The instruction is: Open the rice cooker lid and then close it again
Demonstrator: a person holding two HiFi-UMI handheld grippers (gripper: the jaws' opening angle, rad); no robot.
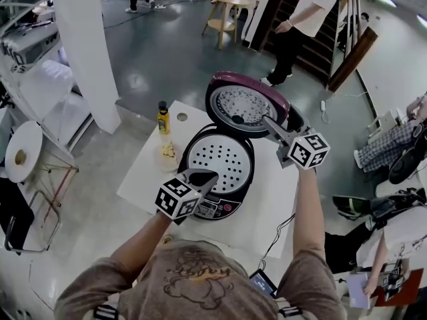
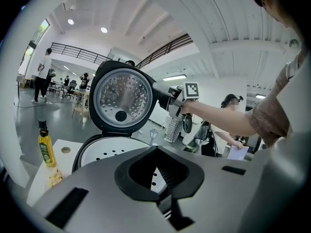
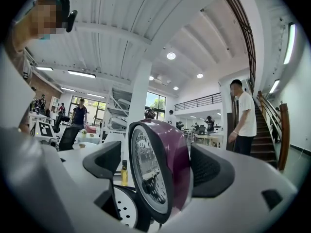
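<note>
Count, left to right: one white pillar, one white square table, one yellow bottle with a black cap, one rice cooker with one lid, two grippers.

The bottle stands upright near the table's far left corner. Just in front of it lies one pale lumpy item that I cannot identify. Beside the bottle is one small round disc.

Left gripper: over the front rim of the black rice cooker body, just behind the control panel. In the left gripper view its jaws meet at the tips and hold nothing. Through the hollow behind the tips I see the white perforated inner plate. I cannot tell whether the tips touch the rim.

The maroon round lid is open. It stands upright at the back of the body, its silver dimpled inner face toward the head camera.

Right gripper: jaws set wide, one pad on each side of the lid's edge. In the right gripper view the outer pad lies against the maroon shell. The inner pad stands just off the silver face, with a sliver of background between them.

Hidden or cut off: the left gripper's marker cube covers part of the control panel. The lid's hinge is behind the lid. The operator's head covers the table's near edge.
</note>
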